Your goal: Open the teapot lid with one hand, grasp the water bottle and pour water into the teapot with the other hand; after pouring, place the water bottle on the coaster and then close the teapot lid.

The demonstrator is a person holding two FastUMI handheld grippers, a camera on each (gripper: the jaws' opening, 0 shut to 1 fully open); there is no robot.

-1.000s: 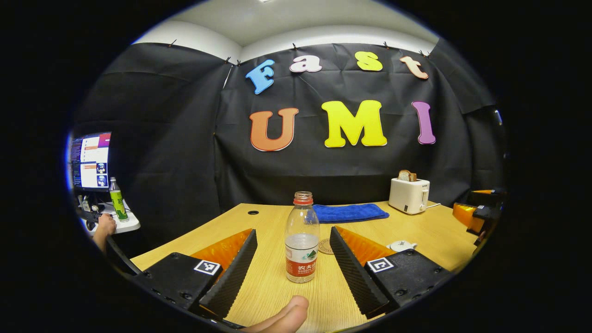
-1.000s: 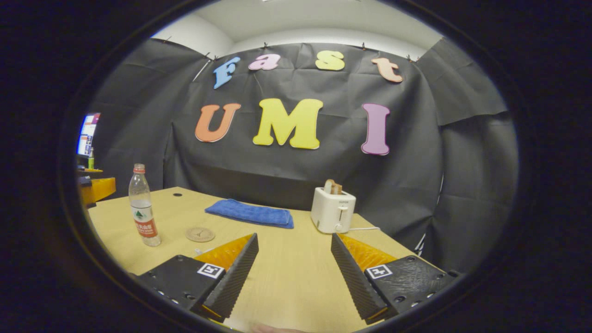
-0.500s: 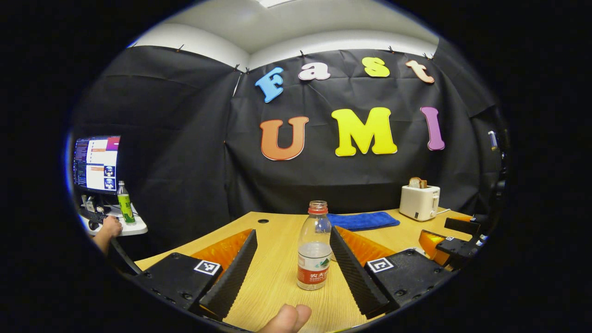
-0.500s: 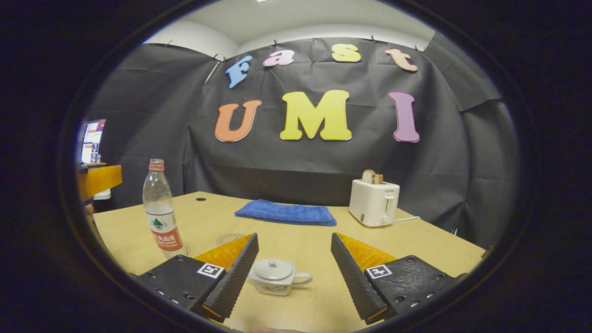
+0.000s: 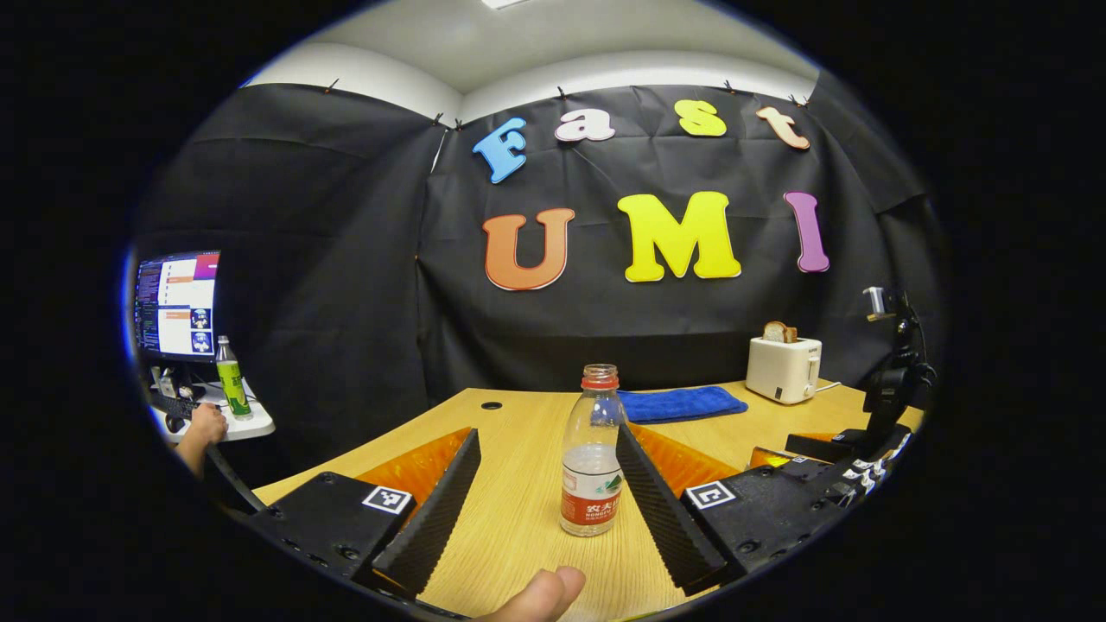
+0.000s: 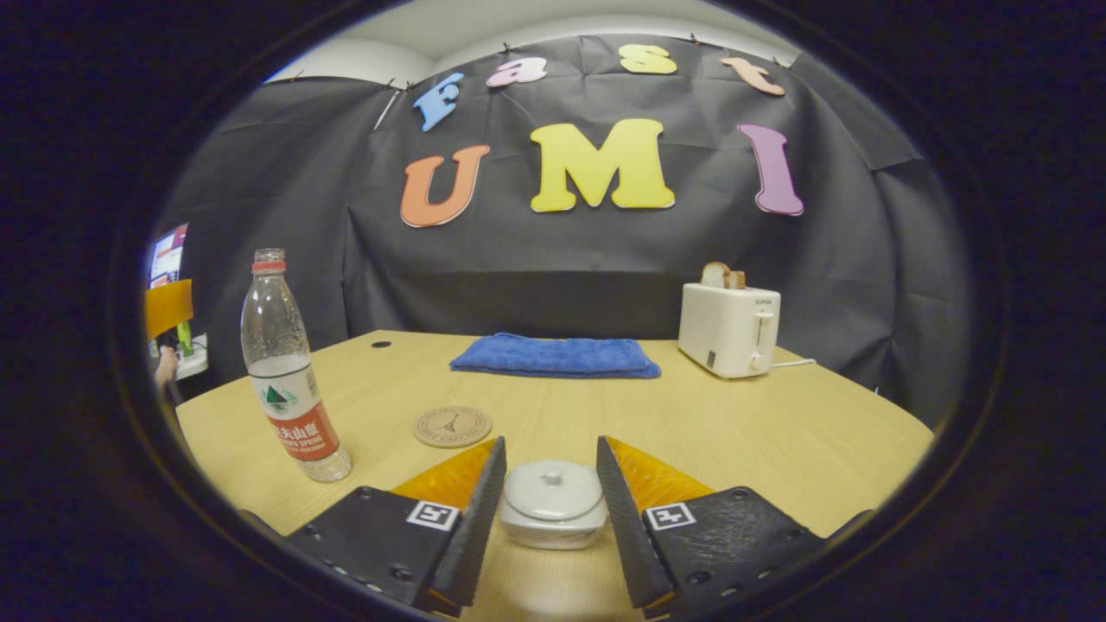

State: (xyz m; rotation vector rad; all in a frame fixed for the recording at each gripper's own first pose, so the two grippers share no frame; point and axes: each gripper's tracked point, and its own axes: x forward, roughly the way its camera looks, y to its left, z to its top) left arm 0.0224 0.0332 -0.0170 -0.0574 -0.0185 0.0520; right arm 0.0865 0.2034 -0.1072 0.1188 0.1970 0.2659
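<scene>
Flanking the lidded teapot [image 6: 553,516] narrowly, right claw [image 6: 551,510] hugs it; left claw [image 5: 546,497] gapes before the bottle [image 5: 591,452].

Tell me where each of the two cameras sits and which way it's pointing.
Left gripper view: rides the left gripper, low over the table, facing the water bottle; own fingers and a thumb tip show.
Right gripper view: rides the right gripper, facing the teapot between its fingers.
Shared: bottle, blue towel, toaster.

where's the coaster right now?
In the right gripper view the coaster lies flat on the table, between the bottle and the teapot, in front of the blue towel.
</scene>
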